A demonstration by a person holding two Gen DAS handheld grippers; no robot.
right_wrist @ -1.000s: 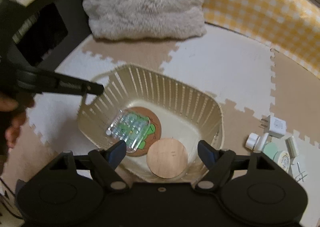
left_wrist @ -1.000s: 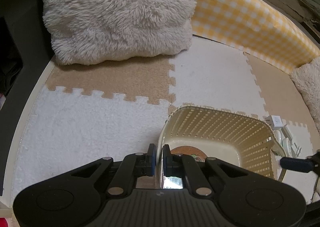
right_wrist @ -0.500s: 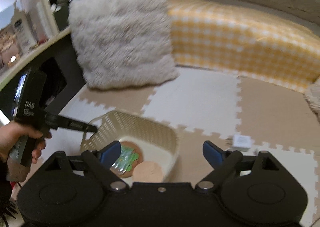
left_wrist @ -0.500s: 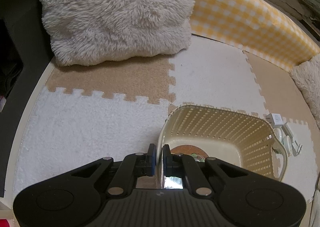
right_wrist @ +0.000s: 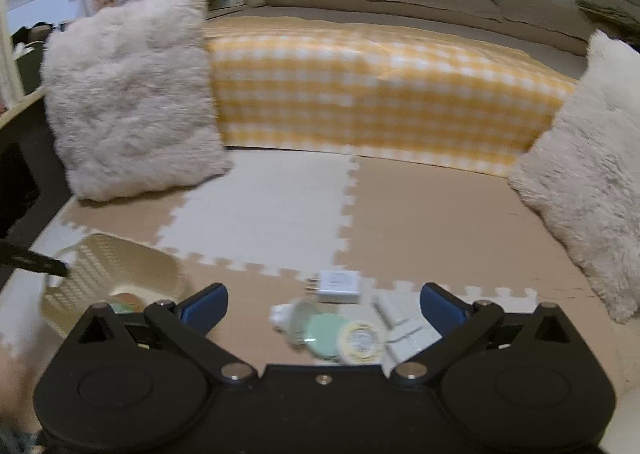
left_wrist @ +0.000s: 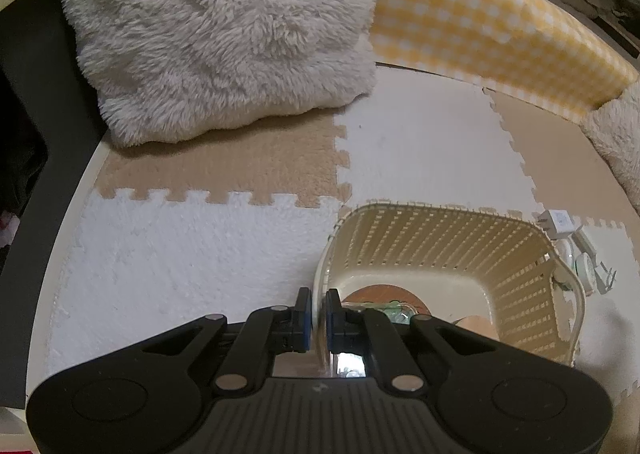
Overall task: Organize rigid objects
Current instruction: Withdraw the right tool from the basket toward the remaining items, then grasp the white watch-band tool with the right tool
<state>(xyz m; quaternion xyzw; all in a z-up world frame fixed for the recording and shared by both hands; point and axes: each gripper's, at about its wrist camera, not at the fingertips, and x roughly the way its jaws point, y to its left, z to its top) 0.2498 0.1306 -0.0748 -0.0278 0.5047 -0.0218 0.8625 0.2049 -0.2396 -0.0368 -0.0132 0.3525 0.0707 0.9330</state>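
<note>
R gripper (right_wrist: 322, 304) has swung off the basket (right_wrist: 120, 274), now lower left of its view, over to the loose pile at bottom centre: white charger cube (right_wrist: 339, 286), mint disc (right_wrist: 326, 334), yellow-rimmed round piece (right_wrist: 360, 340), pale blocks (right_wrist: 408, 334). Jaws have just been opening, now full wide, nothing between them. L gripper (left_wrist: 315, 308) clamped on basket rim (left_wrist: 320, 274), hasn't budged; coasters + clear pack already inside. Reads as drop-off done, lining up next pick.

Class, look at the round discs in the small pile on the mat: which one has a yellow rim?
The disc on the right of the round ones, beside the plain mint-green disc: its face is pale inside a yellow rim, while the others show no yellow.
</note>
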